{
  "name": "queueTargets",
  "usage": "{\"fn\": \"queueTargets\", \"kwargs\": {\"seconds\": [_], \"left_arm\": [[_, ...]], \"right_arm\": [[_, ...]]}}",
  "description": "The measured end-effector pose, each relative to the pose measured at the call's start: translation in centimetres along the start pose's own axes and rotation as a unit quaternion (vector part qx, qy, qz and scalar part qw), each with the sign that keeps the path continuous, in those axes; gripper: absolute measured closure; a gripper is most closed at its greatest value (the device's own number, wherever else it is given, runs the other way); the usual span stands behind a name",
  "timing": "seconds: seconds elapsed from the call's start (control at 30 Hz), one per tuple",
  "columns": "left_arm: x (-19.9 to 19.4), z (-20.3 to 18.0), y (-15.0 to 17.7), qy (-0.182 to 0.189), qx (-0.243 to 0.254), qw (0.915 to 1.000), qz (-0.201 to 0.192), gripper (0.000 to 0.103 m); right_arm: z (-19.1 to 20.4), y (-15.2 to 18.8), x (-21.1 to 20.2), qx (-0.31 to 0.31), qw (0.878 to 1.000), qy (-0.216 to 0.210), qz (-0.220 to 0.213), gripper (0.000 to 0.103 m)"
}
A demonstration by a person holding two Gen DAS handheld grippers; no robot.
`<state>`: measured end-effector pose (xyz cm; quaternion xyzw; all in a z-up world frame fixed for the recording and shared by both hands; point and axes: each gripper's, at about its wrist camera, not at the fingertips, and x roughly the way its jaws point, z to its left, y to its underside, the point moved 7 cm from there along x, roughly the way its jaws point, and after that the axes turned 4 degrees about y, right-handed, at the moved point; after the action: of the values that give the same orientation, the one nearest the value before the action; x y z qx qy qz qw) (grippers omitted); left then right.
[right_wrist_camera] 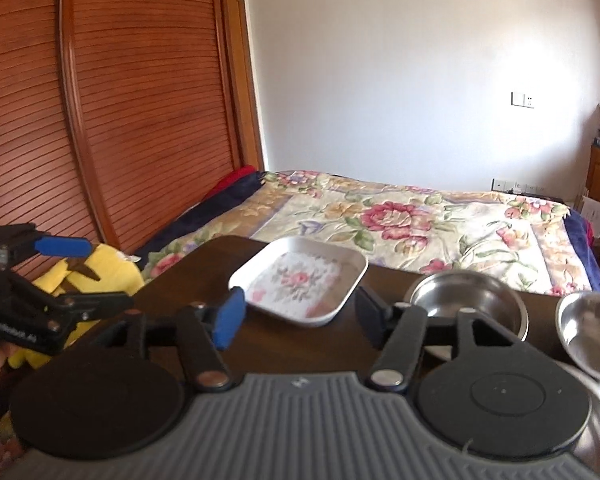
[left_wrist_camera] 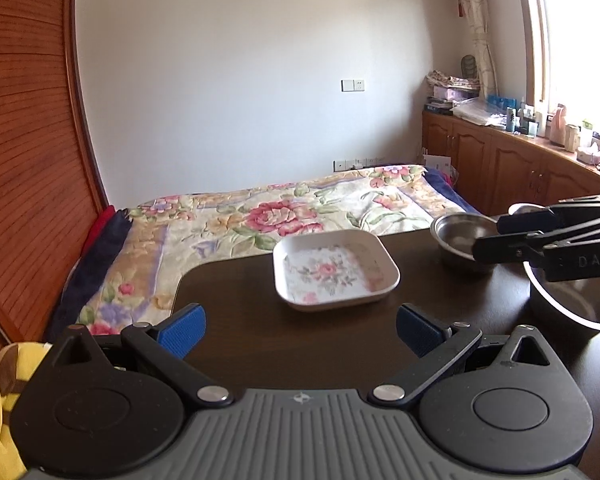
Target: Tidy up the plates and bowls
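Observation:
A square white plate [left_wrist_camera: 334,276] with a floral print lies on the dark table [left_wrist_camera: 260,340], straight ahead of my left gripper [left_wrist_camera: 300,332], which is open and holds nothing. To its right stands a steel bowl [left_wrist_camera: 460,240], and a larger steel bowl [left_wrist_camera: 572,304] sits nearer at the far right. My right gripper [right_wrist_camera: 300,318] is open too, hovering just short of the plate [right_wrist_camera: 300,280], with the steel bowl [right_wrist_camera: 466,300] and a smaller steel bowl [right_wrist_camera: 592,332] to its right. The left wrist view shows the right gripper [left_wrist_camera: 488,236] above the bowls.
A bed with a floral quilt [left_wrist_camera: 280,216] runs along the table's far edge. A yellow plush toy [right_wrist_camera: 100,268] lies off the table's left side beside a slatted wooden wardrobe [right_wrist_camera: 120,100]. Wooden cabinets [left_wrist_camera: 500,160] with clutter stand at the right under a window.

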<state>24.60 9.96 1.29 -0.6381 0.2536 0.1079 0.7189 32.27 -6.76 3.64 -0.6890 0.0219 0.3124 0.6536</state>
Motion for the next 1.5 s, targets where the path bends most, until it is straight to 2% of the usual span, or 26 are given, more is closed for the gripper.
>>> {"fn": "queueTargets", "kwargs": {"seconds": [0.13, 0.3, 0.43, 0.53, 0.63, 0.77, 0.97, 1.0, 1.03, 1.07, 1.1, 1.17, 1.23, 1.3, 1.5], "left_arm": [[1.0, 0.6, -1.0, 0.007, 0.006, 1.0, 0.003, 0.0], [2.4, 1.4, -2.2, 0.022, 0.007, 0.9997, 0.006, 0.0], [3.3, 2.0, -2.8, 0.038, -0.003, 0.9993, 0.005, 0.0], [4.2, 2.5, -3.3, 0.047, -0.011, 0.9988, 0.004, 0.001], [5.2, 3.0, -3.7, 0.054, -0.02, 0.9983, 0.007, 0.004], [6.6, 3.5, -4.1, 0.062, -0.035, 0.9974, 0.012, 0.007], [8.9, 4.5, -4.7, 0.071, -0.064, 0.9951, 0.026, 0.017], [9.4, 4.7, -4.7, 0.075, -0.07, 0.9944, 0.029, 0.019], [9.8, 4.9, -4.7, 0.078, -0.074, 0.9938, 0.032, 0.021], [10.2, 5.1, -4.7, 0.079, -0.078, 0.9932, 0.035, 0.024], [10.6, 5.2, -4.7, 0.079, -0.081, 0.9928, 0.039, 0.029], [11.6, 5.6, -4.5, 0.076, -0.087, 0.9921, 0.048, 0.035], [12.4, 5.9, -4.4, 0.077, -0.092, 0.9912, 0.056, 0.04], [13.3, 6.1, -4.2, 0.076, -0.095, 0.9905, 0.064, 0.048], [15.5, 6.3, -3.6, 0.074, -0.102, 0.9882, 0.087, 0.058]], "right_arm": [[-0.4, -1.2, 1.9, 0.004, 1.0, 0.009, 0.007, 0.018], [-1.2, -2.0, 4.3, 0.008, 0.999, 0.021, 0.028, 0.017], [-2.0, -2.3, 6.0, 0.022, 0.998, 0.021, 0.056, 0.009], [-2.2, -2.4, 7.1, 0.019, 0.997, 0.028, 0.073, 0.009], [-2.2, -2.6, 8.0, 0.0, 0.996, 0.047, 0.077, 0.004], [-2.1, -2.7, 9.1, -0.012, 0.995, 0.051, 0.08, 0.0], [-2.4, -2.9, 11.1, -0.013, 0.993, 0.054, 0.105, 0.0], [-2.4, -2.8, 11.4, -0.011, 0.993, 0.051, 0.109, 0.001], [-2.5, -2.8, 11.8, -0.008, 0.992, 0.051, 0.114, 0.006], [-2.5, -2.8, 12.1, -0.005, 0.992, 0.049, 0.119, 0.013], [-2.5, -2.7, 12.4, 0.0, 0.991, 0.045, 0.127, 0.026], [-2.5, -2.4, 13.1, 0.011, 0.989, 0.039, 0.142, 0.034], [-2.6, -2.3, 13.7, 0.012, 0.988, 0.041, 0.151, 0.049], [-2.7, -2.1, 14.1, 0.016, 0.986, 0.039, 0.159, 0.056], [-3.3, -1.1, 15.4, 0.032, 0.982, 0.043, 0.183, 0.062]]}}
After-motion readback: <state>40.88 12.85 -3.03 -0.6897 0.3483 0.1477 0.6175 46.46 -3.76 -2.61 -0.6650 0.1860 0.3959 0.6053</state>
